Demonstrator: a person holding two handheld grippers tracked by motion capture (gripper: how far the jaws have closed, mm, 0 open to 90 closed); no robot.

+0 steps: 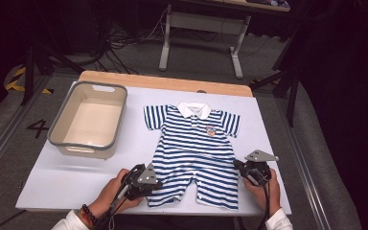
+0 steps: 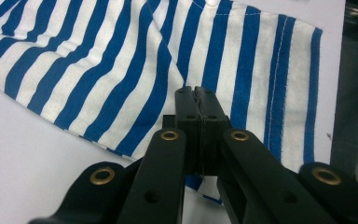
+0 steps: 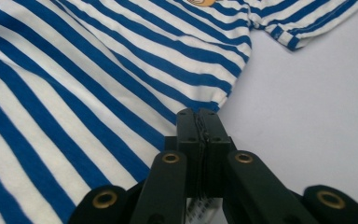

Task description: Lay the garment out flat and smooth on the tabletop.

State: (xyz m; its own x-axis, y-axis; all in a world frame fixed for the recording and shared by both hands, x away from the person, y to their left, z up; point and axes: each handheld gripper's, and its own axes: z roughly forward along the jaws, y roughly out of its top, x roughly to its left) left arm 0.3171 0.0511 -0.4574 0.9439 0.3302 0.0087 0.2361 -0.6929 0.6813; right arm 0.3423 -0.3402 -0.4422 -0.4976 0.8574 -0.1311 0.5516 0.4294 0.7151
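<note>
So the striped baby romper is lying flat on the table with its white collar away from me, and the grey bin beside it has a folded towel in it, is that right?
Not quite. The bin, left of the romper, holds nothing, as the high view shows. The romper does lie flat on the table, white collar at the far end.

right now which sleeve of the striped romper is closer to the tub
The sleeve on the left in the high view, nearest the beige tub. The other sleeve, below the chest badge's side, lies toward the table's right edge.

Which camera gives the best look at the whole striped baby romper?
The high view: the romper lies flat there, white collar to legs. The left gripper view shows one leg hem close up; the right gripper view shows its side edge and a sleeve.
</note>
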